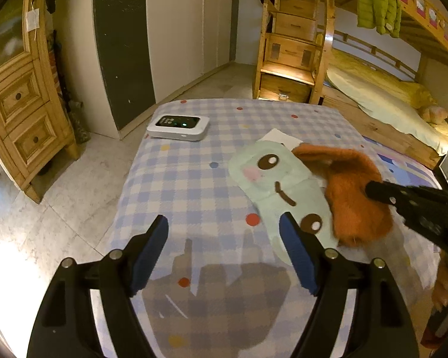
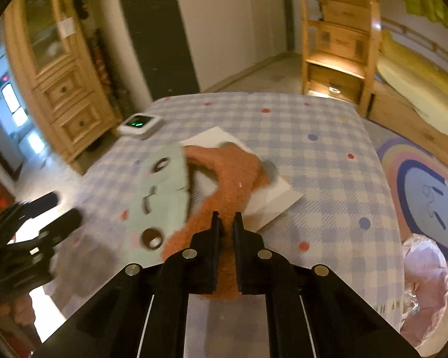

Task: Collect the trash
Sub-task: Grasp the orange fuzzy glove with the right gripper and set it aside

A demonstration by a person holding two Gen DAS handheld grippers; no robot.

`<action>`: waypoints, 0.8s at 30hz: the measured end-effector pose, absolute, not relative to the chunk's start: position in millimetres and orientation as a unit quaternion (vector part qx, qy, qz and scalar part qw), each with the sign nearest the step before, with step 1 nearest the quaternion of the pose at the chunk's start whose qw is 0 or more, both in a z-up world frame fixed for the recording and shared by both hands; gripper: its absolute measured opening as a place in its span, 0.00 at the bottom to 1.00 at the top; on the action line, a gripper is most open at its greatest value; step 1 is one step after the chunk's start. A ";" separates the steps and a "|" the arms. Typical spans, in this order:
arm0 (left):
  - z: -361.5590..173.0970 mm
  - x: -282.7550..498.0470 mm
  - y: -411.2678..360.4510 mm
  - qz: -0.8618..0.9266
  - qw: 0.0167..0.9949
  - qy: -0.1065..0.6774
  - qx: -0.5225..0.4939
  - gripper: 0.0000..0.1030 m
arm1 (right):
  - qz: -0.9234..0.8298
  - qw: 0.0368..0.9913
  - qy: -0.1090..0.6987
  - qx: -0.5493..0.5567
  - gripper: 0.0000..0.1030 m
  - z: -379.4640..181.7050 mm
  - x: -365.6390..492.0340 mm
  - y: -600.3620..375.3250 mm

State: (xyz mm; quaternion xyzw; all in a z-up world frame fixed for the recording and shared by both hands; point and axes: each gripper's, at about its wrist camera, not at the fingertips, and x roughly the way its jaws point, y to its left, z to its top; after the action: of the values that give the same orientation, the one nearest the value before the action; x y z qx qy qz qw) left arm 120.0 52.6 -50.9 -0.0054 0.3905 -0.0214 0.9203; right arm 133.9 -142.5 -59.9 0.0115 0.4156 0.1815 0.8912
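An orange fuzzy sock lies on the checked bedspread, partly over a mint-green sock with a cartoon face and a white sheet of paper. My right gripper is shut on the near end of the orange sock; in the left wrist view the right gripper comes in from the right. My left gripper hovers open over the bedspread, its right finger above the near end of the mint sock, nothing between the pads. The paper is mostly covered.
A small white device with green lights sits at the bed's far left corner. A pink plastic bag hangs off the bed's right side above a rainbow rug. A wooden cabinet stands left, a bunk bed's stairs beyond.
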 end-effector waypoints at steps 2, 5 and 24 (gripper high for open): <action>-50.2 118.4 49.5 -0.026 0.920 0.390 -0.009 0.78 | 0.187 0.893 0.410 0.016 0.08 -52.3 124.8 -146.0; -49.6 116.0 43.2 -0.030 0.920 0.391 -0.007 0.79 | 0.176 0.908 0.380 0.029 0.08 -31.9 109.5 -158.8; -79.2 150.0 -12.0 -0.068 0.898 0.434 0.015 0.79 | 0.073 0.932 0.349 0.060 0.08 -27.1 85.9 -230.1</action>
State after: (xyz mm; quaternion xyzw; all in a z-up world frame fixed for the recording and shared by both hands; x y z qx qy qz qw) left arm 150.0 -12.0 -79.2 0.0146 0.4336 -0.0675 0.8984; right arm 85.9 -230.1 -27.1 0.0605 0.3487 0.0725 0.9325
